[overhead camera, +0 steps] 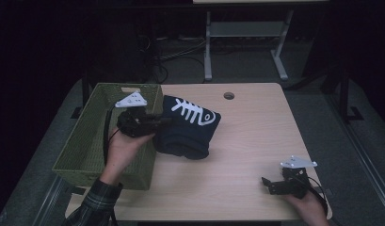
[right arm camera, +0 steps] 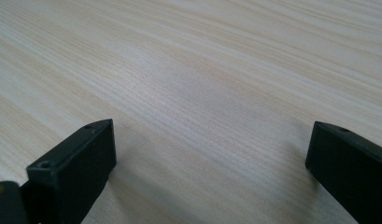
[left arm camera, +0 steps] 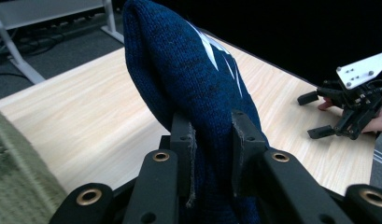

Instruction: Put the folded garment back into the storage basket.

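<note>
Lifting folded navy knit sweater with white fishbone motif (overhead camera: 188,126), clamped in left gripper (left arm camera: 211,154), toward olive woven basket (overhead camera: 86,141); right gripper (overhead camera: 270,184) released, idle on pale wooden table (overhead camera: 256,132).

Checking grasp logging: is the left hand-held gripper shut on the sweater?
Shut on it: left hand-held gripper pads pinch a fold of the navy sweater.

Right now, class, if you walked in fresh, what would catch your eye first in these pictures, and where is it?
First, the dark blue knitted sweater with a white fish-bone print, pinched at its edge by the left gripper beside the green woven basket at the table's left. Then the right gripper, jaws wide apart, low over the bare wooden table near its right front corner.
</note>
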Motion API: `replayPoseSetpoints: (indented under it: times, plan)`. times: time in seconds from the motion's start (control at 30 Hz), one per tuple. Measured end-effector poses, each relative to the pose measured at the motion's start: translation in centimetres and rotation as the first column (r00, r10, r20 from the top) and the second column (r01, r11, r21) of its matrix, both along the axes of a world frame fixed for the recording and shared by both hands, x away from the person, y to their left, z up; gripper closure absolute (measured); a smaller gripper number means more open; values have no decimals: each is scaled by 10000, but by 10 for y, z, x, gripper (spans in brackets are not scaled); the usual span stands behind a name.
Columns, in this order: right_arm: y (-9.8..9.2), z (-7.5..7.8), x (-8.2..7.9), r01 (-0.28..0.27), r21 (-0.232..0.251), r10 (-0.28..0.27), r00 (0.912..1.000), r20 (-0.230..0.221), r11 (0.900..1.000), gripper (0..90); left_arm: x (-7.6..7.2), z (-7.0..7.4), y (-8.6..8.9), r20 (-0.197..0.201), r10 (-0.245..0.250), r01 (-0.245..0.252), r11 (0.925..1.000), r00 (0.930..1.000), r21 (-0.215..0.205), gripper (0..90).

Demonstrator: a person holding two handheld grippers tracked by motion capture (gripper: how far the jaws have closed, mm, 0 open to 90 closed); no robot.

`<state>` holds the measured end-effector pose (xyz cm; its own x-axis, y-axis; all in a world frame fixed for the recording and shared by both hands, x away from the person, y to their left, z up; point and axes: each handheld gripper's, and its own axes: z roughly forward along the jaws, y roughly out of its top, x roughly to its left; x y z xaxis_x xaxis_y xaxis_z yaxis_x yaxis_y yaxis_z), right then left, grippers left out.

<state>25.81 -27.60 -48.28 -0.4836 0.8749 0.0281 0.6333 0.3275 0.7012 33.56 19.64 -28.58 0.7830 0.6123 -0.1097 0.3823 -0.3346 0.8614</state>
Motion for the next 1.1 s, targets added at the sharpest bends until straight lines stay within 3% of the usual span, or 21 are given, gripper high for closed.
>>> replayPoseSetpoints:
  times: [0.3, 0.53, 0.83, 1.1]
  plan:
    - [0, 0, 0, 0, -3, 0, 10000, 1, 10000, 13, 0, 16, 25, 229, 318, -313, 9993, 9992, -205, 743]
    - [0, 0, 0, 2, -2, -2, 10000, 2, 10000, 13, -1, 28, 42, 404, 539, -534, 9985, 9977, -136, 743]
    - [0, 0, 0, 16, 2, -16, 10000, 6, 10000, 13, -3, 40, 71, 548, 1089, -1073, 9937, 9925, -316, 744]
    - [0, 0, 0, 33, 0, -33, 10000, 11, 10000, 13, -5, 47, 100, 658, 1667, -1639, 9854, 9838, -468, 744]
